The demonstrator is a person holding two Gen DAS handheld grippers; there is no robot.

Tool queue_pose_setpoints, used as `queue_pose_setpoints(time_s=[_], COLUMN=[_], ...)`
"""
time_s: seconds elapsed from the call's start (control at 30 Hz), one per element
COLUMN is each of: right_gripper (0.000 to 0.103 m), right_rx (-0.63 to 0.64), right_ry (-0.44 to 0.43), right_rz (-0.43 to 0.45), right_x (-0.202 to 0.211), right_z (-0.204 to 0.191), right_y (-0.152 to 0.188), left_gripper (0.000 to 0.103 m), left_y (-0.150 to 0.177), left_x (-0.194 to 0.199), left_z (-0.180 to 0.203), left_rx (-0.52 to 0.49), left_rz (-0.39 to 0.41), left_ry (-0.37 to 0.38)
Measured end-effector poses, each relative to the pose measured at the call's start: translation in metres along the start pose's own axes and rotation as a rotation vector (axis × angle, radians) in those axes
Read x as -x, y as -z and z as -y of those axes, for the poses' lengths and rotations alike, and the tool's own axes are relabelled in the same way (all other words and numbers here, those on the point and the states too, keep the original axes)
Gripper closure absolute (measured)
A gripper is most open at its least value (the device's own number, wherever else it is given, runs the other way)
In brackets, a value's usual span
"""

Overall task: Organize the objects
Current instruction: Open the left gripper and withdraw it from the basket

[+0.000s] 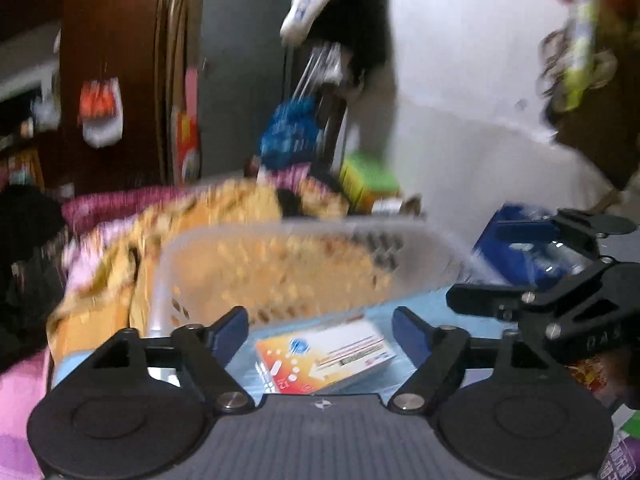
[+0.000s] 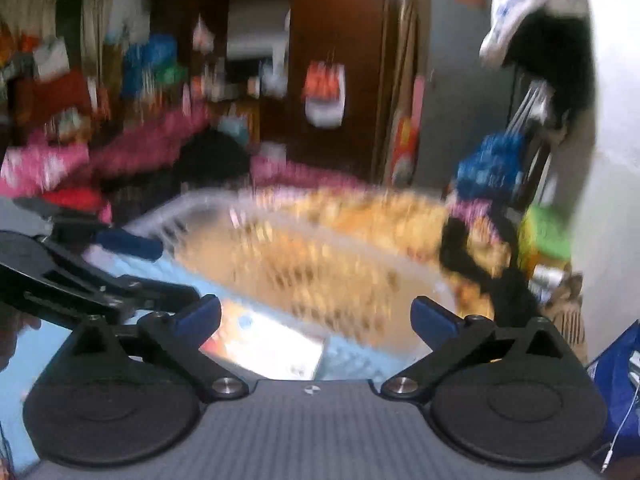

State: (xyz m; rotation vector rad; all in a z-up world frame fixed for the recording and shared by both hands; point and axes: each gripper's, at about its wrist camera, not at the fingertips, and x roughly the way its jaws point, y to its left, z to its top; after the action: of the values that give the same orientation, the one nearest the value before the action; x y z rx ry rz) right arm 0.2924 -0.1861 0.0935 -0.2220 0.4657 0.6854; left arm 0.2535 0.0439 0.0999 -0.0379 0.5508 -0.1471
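Your left claw [image 1: 320, 330] hangs wide open and empty just above the medicine box [image 1: 324, 358], which lies flat on the light blue surface [image 1: 428, 304], so you seem lined up to pick it. Your right claw [image 2: 316, 318] is spread wide too, holding nothing. The translucent basket [image 1: 280, 264] sits just behind the box, probably its destination, though blur hides detail.
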Motion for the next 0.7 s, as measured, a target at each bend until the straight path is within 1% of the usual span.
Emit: queue_pose_setpoints(time_s=[0.03, 0.1, 0.17, 0.27, 0.3, 0.37, 0.43, 0.5, 0.53, 0.57, 0.63, 0.67, 0.7], right_gripper=[0.000, 0.000, 0.000, 0.000, 0.000, 0.000, 0.000, 0.000, 0.000, 0.000, 0.000, 0.000, 0.000], right_rx=[-0.010, -0.027, -0.020, 0.004, -0.002, -0.048, -0.071, -0.093, -0.102, -0.118, -0.136, -0.149, -0.142], right_ry=[0.002, 0.005, 0.009, 0.028, 0.032, 0.007, -0.018, -0.019, -0.041, -0.082, -0.201, -0.242, -0.260], right_rz=[0.050, 0.150, 0.226, 0.316, 0.341, 0.398, 0.400, 0.380, 0.371, 0.364, 0.307, 0.283, 0.261], right_x=[0.015, 0.047, 0.075, 0.115, 0.125, 0.142, 0.142, 0.128, 0.120, 0.114, 0.093, 0.082, 0.071], right_z=[-0.001, -0.005, -0.012, -0.024, -0.027, -0.031, -0.039, -0.048, -0.054, -0.057, -0.066, -0.072, -0.080], right_y=[0.004, 0.020, 0.036, 0.063, 0.070, 0.092, 0.113, 0.132, 0.142, 0.149, 0.153, 0.152, 0.149], left_gripper=[0.015, 0.013, 0.013, 0.013, 0.013, 0.013, 0.013, 0.013, 0.013, 0.013, 0.013, 0.013, 0.013], left_y=[0.006, 0.017, 0.033, 0.056, 0.062, 0.081, 0.101, 0.125, 0.139, 0.151, 0.172, 0.179, 0.183], left_x=[0.018, 0.046, 0.076, 0.117, 0.129, 0.146, 0.152, 0.152, 0.148, 0.147, 0.139, 0.133, 0.127], left_z=[0.005, 0.017, 0.027, 0.042, 0.045, 0.044, 0.043, 0.038, 0.036, 0.034, 0.027, 0.022, 0.018], left_rx=[-0.016, -0.068, -0.110, -0.158, -0.161, -0.122, -0.102, -0.055, -0.038, -0.023, 0.024, 0.045, 0.060], left_rz=[0.042, 0.090, 0.129, 0.184, 0.206, 0.252, 0.271, 0.308, 0.321, 0.330, 0.325, 0.309, 0.293], left_ry=[-0.004, -0.012, -0.053, -0.096, -0.107, -0.125, -0.133, -0.167, -0.190, -0.205, -0.215, -0.208, -0.197])
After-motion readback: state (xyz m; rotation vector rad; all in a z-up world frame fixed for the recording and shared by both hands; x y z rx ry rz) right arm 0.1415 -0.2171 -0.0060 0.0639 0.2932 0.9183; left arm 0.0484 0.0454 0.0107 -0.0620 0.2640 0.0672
